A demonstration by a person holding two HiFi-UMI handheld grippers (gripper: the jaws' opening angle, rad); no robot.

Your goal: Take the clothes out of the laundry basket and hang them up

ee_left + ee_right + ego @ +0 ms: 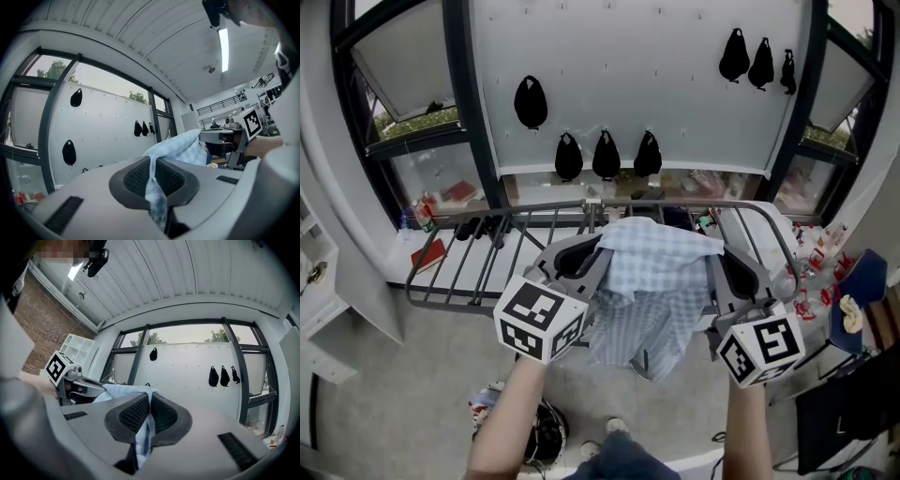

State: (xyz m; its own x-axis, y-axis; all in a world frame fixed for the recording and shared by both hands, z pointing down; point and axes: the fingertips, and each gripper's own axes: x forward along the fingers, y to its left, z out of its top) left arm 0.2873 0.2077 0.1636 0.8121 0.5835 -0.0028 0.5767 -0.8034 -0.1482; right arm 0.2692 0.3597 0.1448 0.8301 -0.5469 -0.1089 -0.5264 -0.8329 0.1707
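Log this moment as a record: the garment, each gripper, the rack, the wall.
garment: light blue, checked, held up between both grippers
left gripper: shut on one edge of the garment
right gripper: shut on another edge
drying rack: grey bars, just beyond the garment; contact cannot be told
wall: black pouches hang on a white panel

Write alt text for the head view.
The left gripper and right gripper each pinch a pale blue checked shirt, holding it spread between them at a grey drying rack. A white panel with black hanging items stands behind.
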